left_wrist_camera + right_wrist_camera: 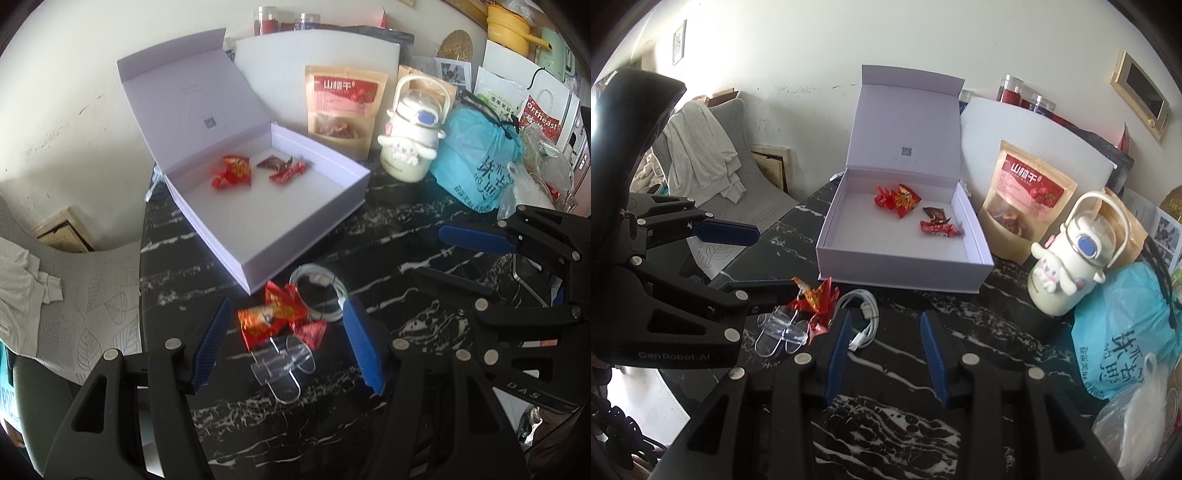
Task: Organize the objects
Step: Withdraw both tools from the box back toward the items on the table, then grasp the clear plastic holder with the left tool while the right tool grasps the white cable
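Your left gripper [286, 343] is spread wide with the candy [275, 317] lying right between its fingers, on the table just short of the box [295, 218] (three sweets already inside). Your right gripper [886, 354], also spread and empty, sits farther off.

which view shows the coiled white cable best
The right wrist view: the white cable lies in front of the open right gripper, with its coil and plug end in plain sight. In the left wrist view the cable is a washed-out loop partly hidden behind the candies.
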The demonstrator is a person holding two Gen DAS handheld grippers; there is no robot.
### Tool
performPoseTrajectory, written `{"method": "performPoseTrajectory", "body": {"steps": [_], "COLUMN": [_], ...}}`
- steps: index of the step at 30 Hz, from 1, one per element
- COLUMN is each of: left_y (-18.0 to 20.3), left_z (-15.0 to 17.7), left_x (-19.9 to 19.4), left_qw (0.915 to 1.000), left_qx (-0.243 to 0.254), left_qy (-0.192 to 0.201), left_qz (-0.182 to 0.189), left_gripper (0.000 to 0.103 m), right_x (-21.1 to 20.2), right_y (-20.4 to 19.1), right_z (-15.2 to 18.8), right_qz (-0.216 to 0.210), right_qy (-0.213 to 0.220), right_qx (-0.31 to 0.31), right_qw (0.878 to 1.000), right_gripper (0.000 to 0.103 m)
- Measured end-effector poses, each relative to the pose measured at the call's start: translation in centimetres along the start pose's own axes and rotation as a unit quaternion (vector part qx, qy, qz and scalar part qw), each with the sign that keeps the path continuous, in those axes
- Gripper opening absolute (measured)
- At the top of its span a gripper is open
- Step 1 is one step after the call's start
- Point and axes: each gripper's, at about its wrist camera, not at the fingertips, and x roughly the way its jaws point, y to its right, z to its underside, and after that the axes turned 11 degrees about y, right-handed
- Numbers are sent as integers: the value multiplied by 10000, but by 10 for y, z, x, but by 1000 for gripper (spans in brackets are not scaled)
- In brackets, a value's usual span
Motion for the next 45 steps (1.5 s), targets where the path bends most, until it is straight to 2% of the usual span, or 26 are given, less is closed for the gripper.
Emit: {"method": "performPoseTrajectory", "body": {"steps": [12, 23, 39, 45], "left_y": [-6, -6, -15, -24], "left_z": [41, 57, 73, 74], "left_x": [21, 44, 73, 74], "left_qw": [9992, 9977, 9941, 9950], "left_qx": [-278, -338, -523, -584], "left_qy": [-281, -531, -939, -801], "left_qz": [103, 240, 112, 118], "left_gripper": [62, 62, 62, 63], "right_x": [24, 46, 62, 70], "right_y": [-13, -7, -3, -1], "right_z": [40, 67, 78, 75], "right_qz": [-170, -231, -400, -456], "right_qy": [-312, -603, -678, -637], "right_qx": [169, 455, 637, 687], "right_qw": [9992, 9969, 9949, 9946], "right_gripper": [39, 39, 39, 39]}}
